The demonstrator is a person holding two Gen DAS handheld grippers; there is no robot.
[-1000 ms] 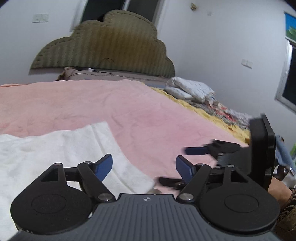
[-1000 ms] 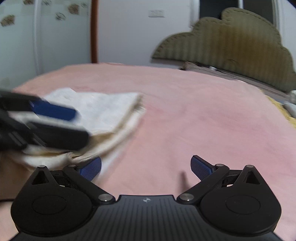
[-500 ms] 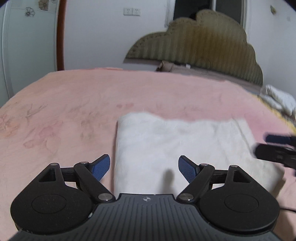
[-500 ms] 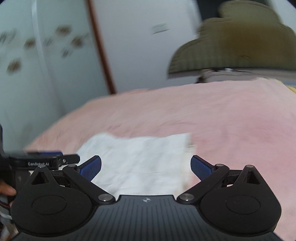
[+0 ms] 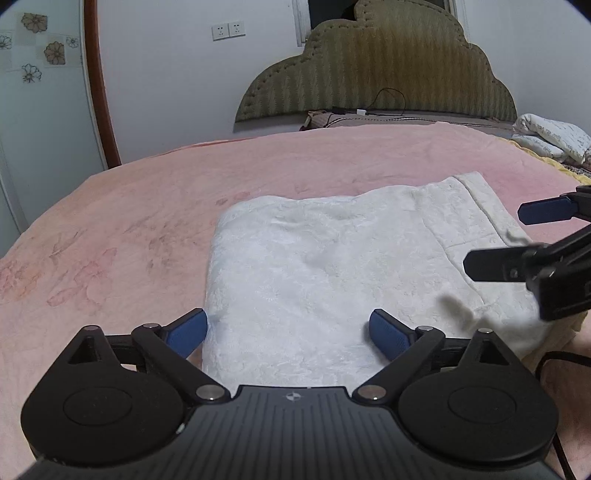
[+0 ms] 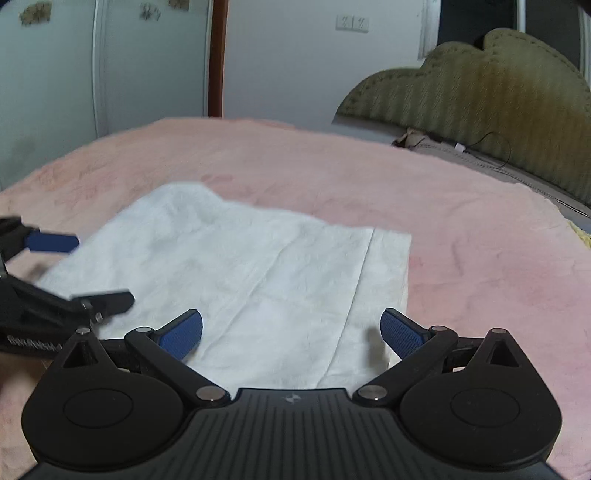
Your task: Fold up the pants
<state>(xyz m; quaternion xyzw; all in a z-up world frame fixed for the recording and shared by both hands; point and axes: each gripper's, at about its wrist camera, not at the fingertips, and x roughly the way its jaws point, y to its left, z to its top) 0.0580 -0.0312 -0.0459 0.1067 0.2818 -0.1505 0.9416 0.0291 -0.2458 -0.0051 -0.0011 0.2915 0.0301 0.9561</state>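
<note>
While one folded pants (image 5: pixel 332 266) lies flat, two grippers, left gripper (image 5: pixel 288 332) fingers opening; right gripper (image 6: pixel 291 332) fingers wide

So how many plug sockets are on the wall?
2. The two sockets sit side by side on the white wall, left of the green headboard: the left socket and the right socket. Others may be hidden out of view.

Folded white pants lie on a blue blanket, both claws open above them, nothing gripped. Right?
Not quite: the blanket is pink, as the left wrist view shows. The folded white pants do lie on it, with the left claw still opening and the right claw open, nothing gripped.
</note>
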